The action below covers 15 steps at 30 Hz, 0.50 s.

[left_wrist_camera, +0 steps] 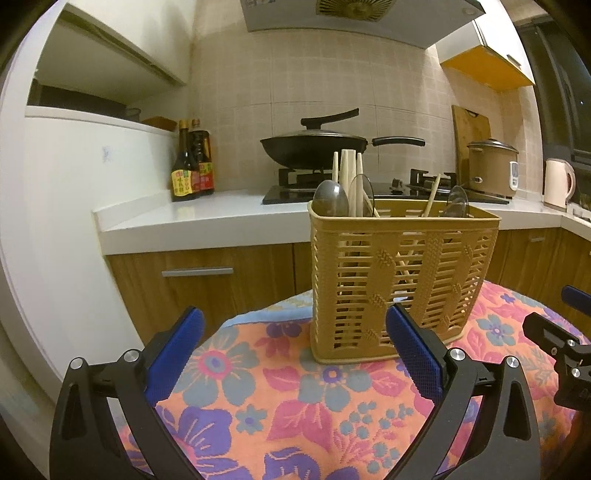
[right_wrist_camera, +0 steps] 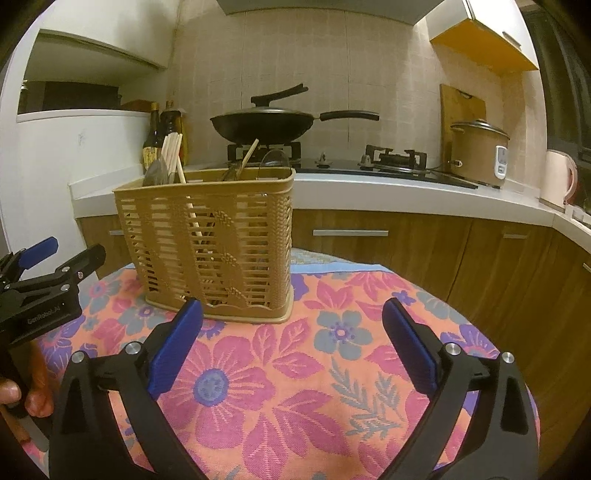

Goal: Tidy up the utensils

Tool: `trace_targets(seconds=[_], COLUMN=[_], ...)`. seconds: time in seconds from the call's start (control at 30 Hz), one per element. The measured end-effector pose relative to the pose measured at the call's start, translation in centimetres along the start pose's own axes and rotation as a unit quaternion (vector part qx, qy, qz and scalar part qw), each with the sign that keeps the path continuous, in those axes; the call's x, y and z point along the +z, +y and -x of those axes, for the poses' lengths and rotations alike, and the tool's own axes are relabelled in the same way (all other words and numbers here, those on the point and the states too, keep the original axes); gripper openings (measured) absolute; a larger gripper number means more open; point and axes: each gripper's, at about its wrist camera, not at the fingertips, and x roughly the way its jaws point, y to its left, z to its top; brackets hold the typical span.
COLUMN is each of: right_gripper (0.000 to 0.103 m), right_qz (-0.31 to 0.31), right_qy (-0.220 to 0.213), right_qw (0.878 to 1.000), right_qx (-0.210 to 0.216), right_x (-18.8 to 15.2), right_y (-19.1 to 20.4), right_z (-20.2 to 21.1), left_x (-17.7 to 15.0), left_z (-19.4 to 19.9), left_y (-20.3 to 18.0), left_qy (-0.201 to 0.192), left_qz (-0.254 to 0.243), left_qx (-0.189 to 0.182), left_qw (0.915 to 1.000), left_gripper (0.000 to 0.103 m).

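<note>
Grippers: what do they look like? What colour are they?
Each gripper, left and right, is a black frame with silver bolts and two flat blue fingers with a bumpy face. The right wrist view shows white lettering on the left one's side. No cables or sleeves show.

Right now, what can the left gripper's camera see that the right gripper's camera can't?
Only the left wrist view shows the extractor hood above the stove and the colourful labels on the sauce bottles. Only the right wrist view shows a person's hand holding the left gripper. Both show the tan utensil basket with chopsticks and spoons, standing on the flowery cloth, plus the black wok, the rice cooker and the kettle. The right gripper is open and empty.
</note>
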Motion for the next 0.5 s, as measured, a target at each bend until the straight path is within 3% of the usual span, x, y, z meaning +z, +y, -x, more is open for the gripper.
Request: trace_targets(seconds=[0.5], right_gripper=[0.095], right_qz=[-0.012], right_qy=[0.006], right_qw=[1.0], right_qx=[-0.002], right_x=[0.01], right_y=[-0.29], right_z=[0.0], left_x=[-0.04], left_z=[-0.35], left_y=[0.14], left_qy=[0.01], left_qz=[0.003], left_qx=[-0.004], left_qw=[0.9999], left_gripper=[0.095])
